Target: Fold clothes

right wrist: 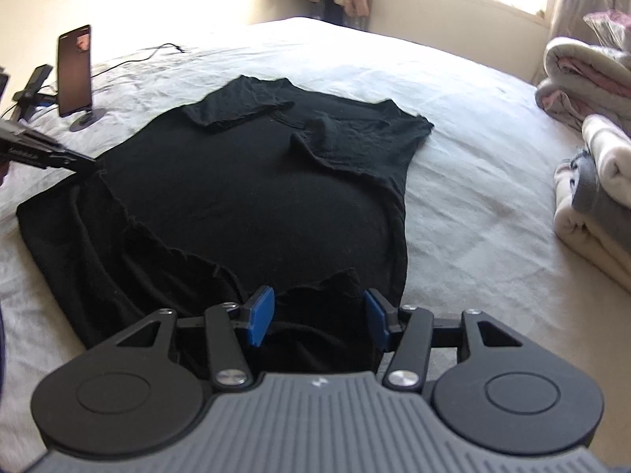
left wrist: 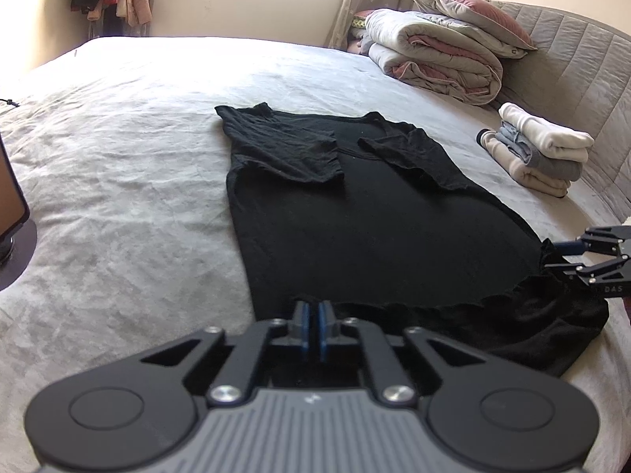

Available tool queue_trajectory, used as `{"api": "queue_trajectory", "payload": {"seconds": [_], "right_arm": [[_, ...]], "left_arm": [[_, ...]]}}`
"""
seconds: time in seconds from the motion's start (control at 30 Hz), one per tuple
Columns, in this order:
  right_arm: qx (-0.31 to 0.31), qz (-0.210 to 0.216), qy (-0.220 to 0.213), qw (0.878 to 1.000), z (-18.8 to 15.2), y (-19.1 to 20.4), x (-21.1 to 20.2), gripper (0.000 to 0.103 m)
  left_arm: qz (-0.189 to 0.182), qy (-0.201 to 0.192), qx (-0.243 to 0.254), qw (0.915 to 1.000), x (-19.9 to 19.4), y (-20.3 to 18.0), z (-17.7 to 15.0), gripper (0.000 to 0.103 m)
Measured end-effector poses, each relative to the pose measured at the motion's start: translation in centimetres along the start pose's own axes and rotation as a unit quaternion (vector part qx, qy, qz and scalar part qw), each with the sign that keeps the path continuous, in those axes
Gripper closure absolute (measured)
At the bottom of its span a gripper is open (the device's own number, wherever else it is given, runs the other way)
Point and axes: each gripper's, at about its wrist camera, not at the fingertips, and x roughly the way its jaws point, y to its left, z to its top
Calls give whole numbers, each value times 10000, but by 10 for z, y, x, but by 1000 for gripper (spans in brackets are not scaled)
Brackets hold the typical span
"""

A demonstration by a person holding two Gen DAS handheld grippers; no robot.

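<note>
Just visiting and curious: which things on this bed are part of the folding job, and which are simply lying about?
Part of the job:
- black T-shirt
- left gripper
- right gripper
- stack of folded clothes

Lying about:
- phone on a stand
- rolled duvet
- pillow

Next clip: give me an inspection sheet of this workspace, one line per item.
Surface: bed with pale grey cover, wrinkled.
Job's things: black T-shirt spread flat, both sleeves folded inward, hem rumpled.
Clutter: stack of folded clothes; rolled duvet with pillow on top.
Grippers: left gripper jaws shut at the hem; right gripper jaws open, fabric between them.
Cables: black cable on the bed near a phone on a stand.
Surroundings: window, curtain, clothes hanging in the corner.
</note>
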Motion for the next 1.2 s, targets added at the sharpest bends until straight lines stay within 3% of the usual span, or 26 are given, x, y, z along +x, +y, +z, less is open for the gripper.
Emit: {"api": "queue_trajectory", "payload": {"seconds": [0.07,0.17,0.43,0.73,0.9,1.2], "right_arm": [[30,-46,-108,9999,-3,3,-2,85],[-154,-264,-368,9989,-10,13,-8,94],[-474,-823,-1128,9891,-27,27,-33,98],[-805,-1606,-1856,9661,-25,36,-54,99],[-880,-1834,-1976,9589,-20,35,-51,99],[-848,-1930,-1750,9617,-7,27,-24,99]], "left_arm": [[-4,-86,12,10000,-4,0,-1,100],[-13,-302,12,9995,-12,1,-2,100],[78,-920,-141,9956,-34,6,-12,101],[204,-1381,-224,9900,-52,4,-16,101],[307,-1512,-405,9872,-53,10,-13,101],[603,-1364,-564,9872,-36,15,-6,100]]}}
